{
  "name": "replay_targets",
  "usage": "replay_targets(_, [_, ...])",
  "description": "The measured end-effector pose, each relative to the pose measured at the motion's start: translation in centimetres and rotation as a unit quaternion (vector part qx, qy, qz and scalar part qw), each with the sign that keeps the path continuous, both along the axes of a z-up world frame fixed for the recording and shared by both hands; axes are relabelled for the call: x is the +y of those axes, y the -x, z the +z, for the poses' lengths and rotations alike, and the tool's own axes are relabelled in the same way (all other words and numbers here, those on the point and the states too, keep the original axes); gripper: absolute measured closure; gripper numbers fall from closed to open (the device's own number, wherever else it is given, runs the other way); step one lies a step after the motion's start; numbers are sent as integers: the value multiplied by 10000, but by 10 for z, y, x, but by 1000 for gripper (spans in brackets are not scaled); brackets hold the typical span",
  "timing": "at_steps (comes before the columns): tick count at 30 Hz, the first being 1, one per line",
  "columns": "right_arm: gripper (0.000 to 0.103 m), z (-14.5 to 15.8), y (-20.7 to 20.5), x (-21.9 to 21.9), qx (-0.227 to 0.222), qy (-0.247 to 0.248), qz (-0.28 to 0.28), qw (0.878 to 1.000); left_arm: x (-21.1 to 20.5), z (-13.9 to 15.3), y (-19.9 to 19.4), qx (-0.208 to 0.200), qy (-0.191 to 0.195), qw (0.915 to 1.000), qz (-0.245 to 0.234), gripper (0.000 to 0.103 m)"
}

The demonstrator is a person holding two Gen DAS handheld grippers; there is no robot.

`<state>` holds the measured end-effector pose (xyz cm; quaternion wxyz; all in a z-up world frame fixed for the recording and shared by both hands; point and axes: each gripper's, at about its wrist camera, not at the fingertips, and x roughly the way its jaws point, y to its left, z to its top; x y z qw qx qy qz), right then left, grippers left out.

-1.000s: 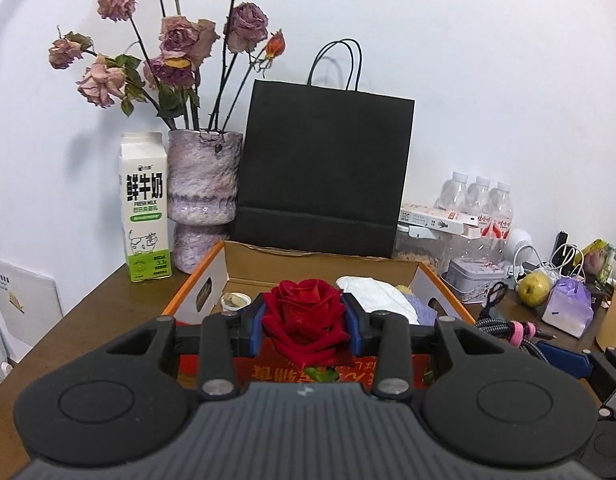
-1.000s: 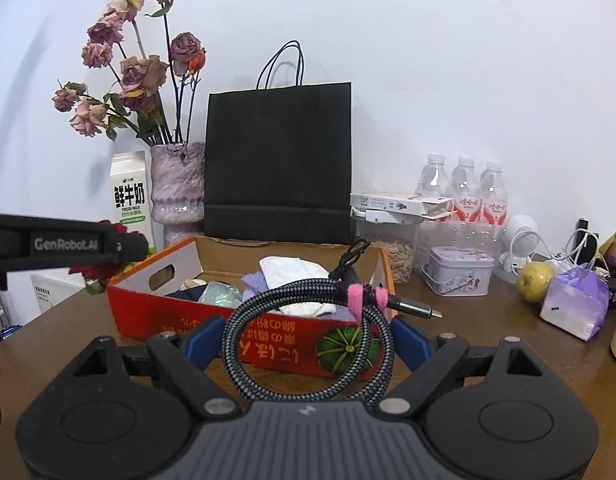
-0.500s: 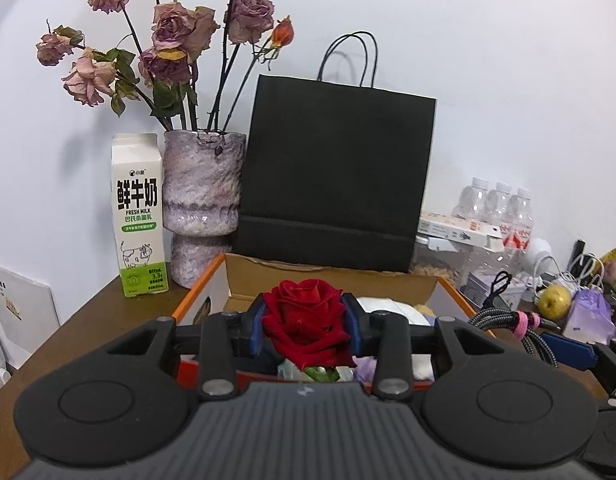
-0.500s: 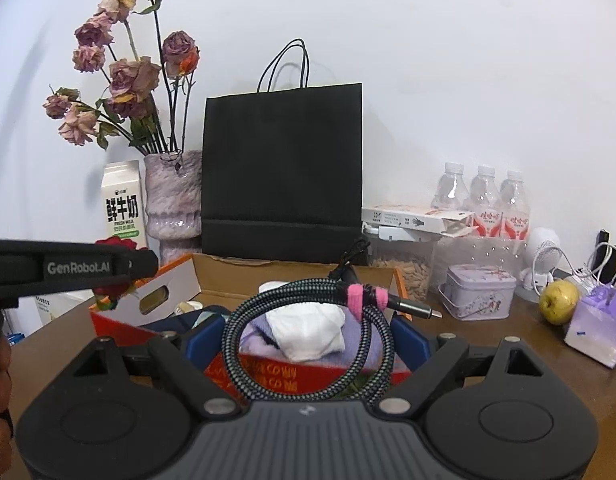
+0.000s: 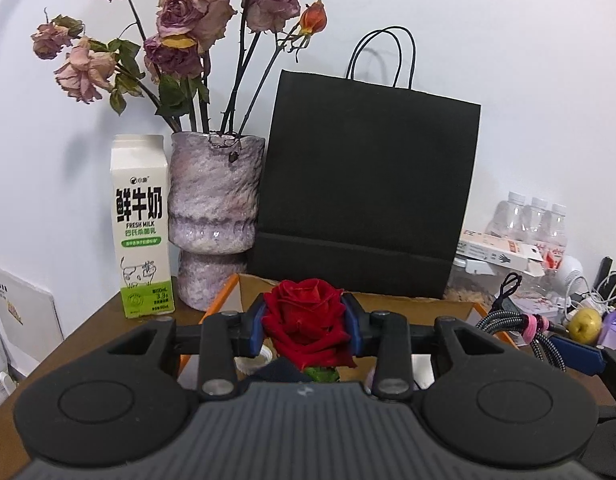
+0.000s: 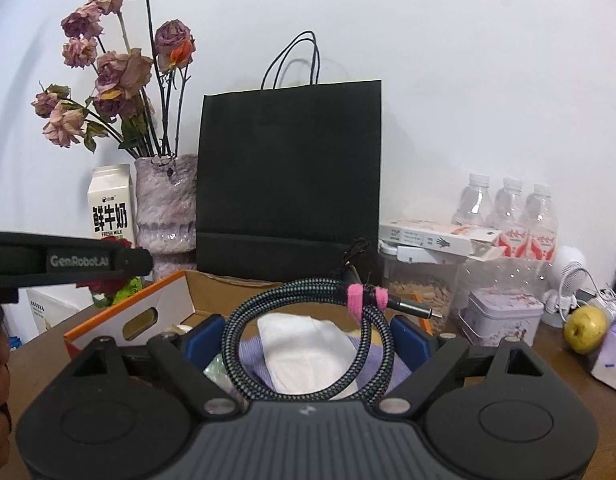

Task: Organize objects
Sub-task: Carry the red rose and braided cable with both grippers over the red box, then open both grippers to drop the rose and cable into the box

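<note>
Black ribbed grippers (image 6: 308, 344), blue fingers (image 6: 205, 340), silver screws; side marking reads, perhaps, "GenRobot.AI".

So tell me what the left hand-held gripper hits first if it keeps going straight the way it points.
Probably the black paper bag: the left hand-held gripper, shut on the red rose, points over the open box toward the bag's lower part. Depth is unclear.

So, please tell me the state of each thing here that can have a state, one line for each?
left gripper: shut on the red rose
right gripper: holding the coiled cable, jaws set wide
coiled cable: wound in a loop, tied with a pink strap
cardboard box: open on top, with things inside
black paper bag: upright, behind the box
milk carton: upright, closed
vase: upright, holds dried roses
</note>
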<state>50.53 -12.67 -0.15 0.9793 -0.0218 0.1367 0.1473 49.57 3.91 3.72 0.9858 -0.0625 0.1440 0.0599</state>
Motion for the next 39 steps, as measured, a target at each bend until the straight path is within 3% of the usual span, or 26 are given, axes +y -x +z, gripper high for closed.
replay_targets(16, [15,0,-44,24,0,35,56,10000,11,-2,-40,-108,-163,9998,68,64])
replay_targets(30, [14,-5,-65,20,200,-4,-79,9998,2,-8,-57,-78,-210,9993,307,62])
replay_targets(31, [14,-7,-66,20,254,-1,-70,9997,4,-9,-58,-67,-184,9992,360,59])
replay_targets(33, [14,-10,-70,20,363,36,-66,9993,8,-9,-58,-44,-130,9990,429,37])
replay_targets(34, [12,-12,-71,20,387,58,-69,9992,10,-10,-57,-50,-95,9989,446,7])
replay_targets(35, [4,-13,-71,19,398,62,-94,9991,11,-10,-56,-96,-85,9988,481,0])
replay_targets(36, [0,-13,-71,18,397,39,-120,9991,10,-10,-54,-206,-113,9982,543,0])
replay_targets(39, [0,-13,-69,15,404,-30,-131,9991,7,-8,-53,-212,-220,9980,545,0])
